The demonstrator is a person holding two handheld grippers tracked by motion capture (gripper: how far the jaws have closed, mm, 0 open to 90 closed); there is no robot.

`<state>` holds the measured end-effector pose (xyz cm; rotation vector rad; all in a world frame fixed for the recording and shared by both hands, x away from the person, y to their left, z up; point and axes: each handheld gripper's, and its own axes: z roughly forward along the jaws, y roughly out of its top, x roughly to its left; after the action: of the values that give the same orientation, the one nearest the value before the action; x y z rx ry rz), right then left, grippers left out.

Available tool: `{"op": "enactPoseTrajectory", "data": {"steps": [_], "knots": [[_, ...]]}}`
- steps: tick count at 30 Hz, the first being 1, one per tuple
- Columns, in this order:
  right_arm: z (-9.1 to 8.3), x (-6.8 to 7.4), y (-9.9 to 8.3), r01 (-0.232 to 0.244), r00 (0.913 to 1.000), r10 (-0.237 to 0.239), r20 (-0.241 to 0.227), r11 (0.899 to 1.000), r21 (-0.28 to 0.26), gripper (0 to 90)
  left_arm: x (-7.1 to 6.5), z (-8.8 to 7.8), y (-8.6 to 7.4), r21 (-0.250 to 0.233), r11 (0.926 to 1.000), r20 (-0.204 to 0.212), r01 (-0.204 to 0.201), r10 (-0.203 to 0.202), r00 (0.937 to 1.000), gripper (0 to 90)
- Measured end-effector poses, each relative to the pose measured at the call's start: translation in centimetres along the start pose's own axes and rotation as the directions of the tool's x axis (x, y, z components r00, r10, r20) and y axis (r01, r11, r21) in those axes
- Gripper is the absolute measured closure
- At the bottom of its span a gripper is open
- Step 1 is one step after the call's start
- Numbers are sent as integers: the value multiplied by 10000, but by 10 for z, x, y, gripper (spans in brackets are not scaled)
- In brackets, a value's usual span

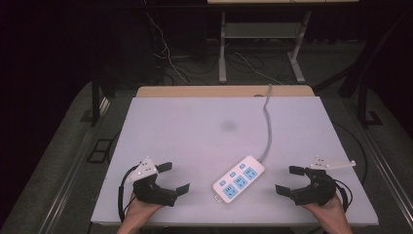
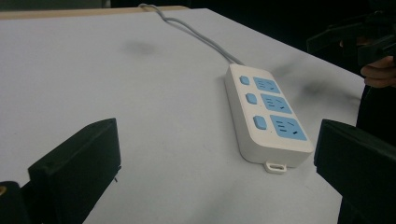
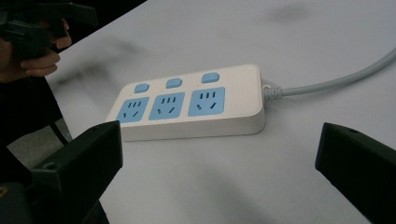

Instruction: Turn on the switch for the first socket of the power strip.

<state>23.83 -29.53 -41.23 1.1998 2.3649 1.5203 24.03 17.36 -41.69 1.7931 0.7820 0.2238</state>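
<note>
Nearest, at the table's front edge: left tongs (image 1: 174, 177) and right tongs (image 1: 287, 179), one in each hand, both with jaws spread wide and nothing between them.

Between the two, on the pale table (image 1: 185, 126), lies a white power strip (image 1: 238, 179) with three blue sockets and three blue switches. Its long axis runs diagonally, near end toward the left, far end toward the right and away. It sits a little closer to the right tongs; both pairs point inward at it, neither touching.

From the strip's far end a grey cord (image 1: 268, 124) runs back across the table and drops over the far edge.

Beyond, a dark floor with loose cables and a stand's legs.
</note>
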Motion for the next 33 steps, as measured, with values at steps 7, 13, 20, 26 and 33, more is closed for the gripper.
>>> {"op": "enactPoseTrajectory", "data": {"steps": [7,13,20,26,33], "knots": [[1,0,0,-13,10000,14,-60,10000,65,3,0,0,0,43,10000,29,-1,1,10000,0],[3,2,0,19,9999,-17,-105,9998,182,3,0,0,0,15,10000,15,15,-15,10000,0],[4,4,0,56,9999,-52,-91,9993,374,3,1,0,0,41,10000,87,23,-24,10000,0],[4,6,5,151,9999,-147,-79,9986,515,3,0,1,0,89,10000,126,6,-7,9999,0],[6,5,11,206,9997,-196,-156,9973,700,3,0,2,-1,137,9999,168,-7,5,9999,0]]}}
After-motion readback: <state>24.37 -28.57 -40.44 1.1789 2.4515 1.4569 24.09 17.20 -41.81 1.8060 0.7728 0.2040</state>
